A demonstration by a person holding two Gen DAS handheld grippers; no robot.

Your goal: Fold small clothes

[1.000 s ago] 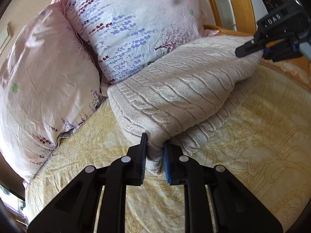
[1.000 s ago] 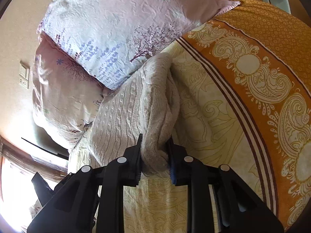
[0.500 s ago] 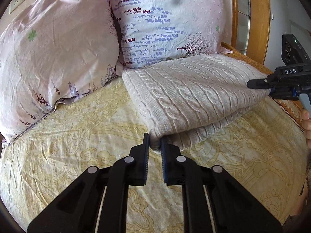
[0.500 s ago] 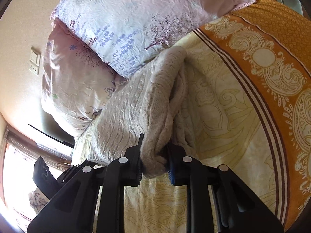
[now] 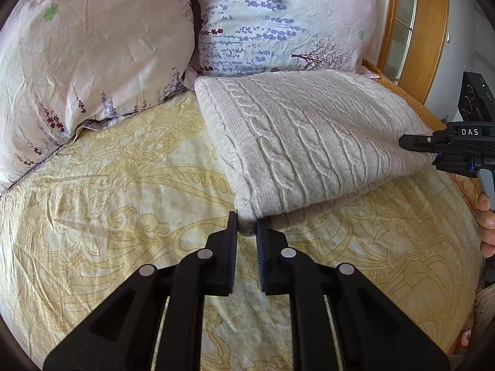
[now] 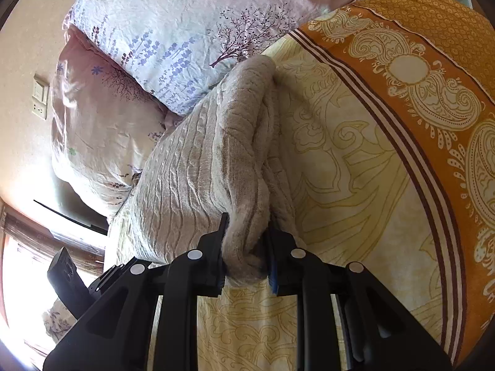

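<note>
Over the last second I've lowered the folded cable-knit sweater toward the yellow bedspread. Its near corner sagged below my left gripper before; now it sits level, only the tip of that corner pinched between the jaws, which have closed in narrower. The left wrist view has levelled out, so both pillows stand upright behind the sweater. My right gripper has swung lower at the far corner, with my hand now showing.
</note>
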